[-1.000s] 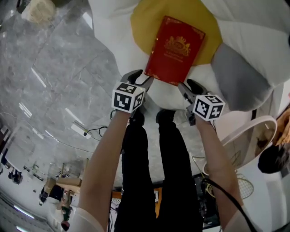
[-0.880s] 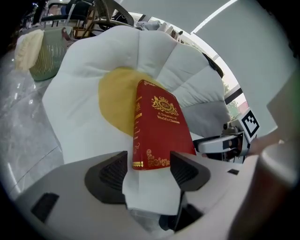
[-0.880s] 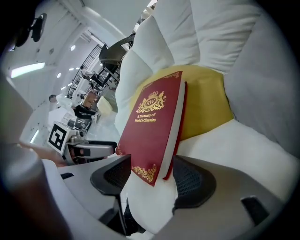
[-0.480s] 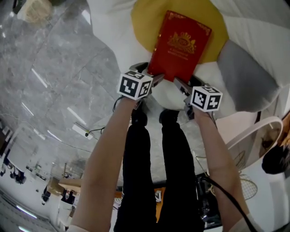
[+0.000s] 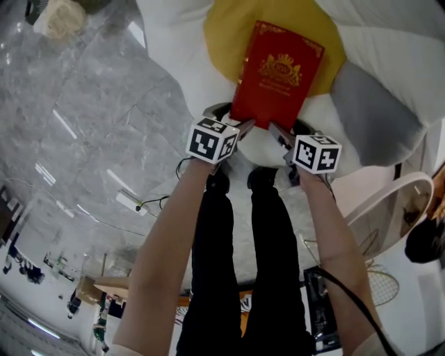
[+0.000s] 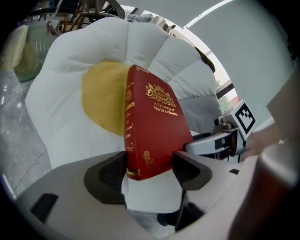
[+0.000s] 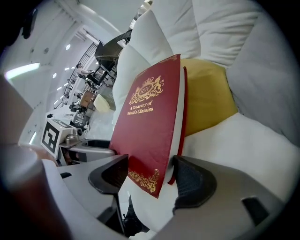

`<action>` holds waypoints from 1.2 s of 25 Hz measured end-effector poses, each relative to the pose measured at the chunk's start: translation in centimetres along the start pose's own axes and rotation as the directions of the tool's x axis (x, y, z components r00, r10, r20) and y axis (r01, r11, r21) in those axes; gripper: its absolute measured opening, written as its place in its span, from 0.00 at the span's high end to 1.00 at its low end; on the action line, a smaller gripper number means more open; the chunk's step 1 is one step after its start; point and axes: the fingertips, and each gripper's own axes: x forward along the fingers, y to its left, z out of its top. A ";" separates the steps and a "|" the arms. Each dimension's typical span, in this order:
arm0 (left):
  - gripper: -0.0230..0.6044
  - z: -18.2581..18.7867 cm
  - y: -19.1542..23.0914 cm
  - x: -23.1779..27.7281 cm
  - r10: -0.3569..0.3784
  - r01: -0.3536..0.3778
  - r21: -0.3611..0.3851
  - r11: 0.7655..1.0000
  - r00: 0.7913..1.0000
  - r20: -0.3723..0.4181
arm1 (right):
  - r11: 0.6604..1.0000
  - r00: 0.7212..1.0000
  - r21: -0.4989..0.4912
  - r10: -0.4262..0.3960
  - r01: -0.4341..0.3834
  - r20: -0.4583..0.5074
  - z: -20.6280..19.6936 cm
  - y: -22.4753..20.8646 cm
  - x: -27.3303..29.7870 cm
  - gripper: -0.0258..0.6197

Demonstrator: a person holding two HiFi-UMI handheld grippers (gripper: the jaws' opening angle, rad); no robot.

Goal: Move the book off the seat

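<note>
On the white-and-yellow seat [image 5: 174,42] the red book [image 5: 278,73] lies unlifted, near corners between the left gripper's [image 6: 149,168] closing fingers [image 6: 190,171] and the right gripper's [image 7: 147,176] spread ones, neither gripping yet.

Polished grey marble floor [image 5: 83,104] with pale veins and streaks of glare. A pale woven basket [image 5: 59,17] stands on it towards its far left. Nearer, a white oblong block [image 5: 128,201] with a thin dark cable lies on the floor, left of the person's black trousers [image 5: 236,264] and black shoes [image 5: 217,182]. A grey cushion [image 5: 372,115] lies far right.
</note>
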 end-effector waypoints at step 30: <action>0.47 1.0 -11.2 -18.6 -0.037 0.040 0.099 0.994 0.999 -0.027 | 0.999 0.991 0.047 -0.015 0.009 0.134 -1.3 14.8 -16.2 0.47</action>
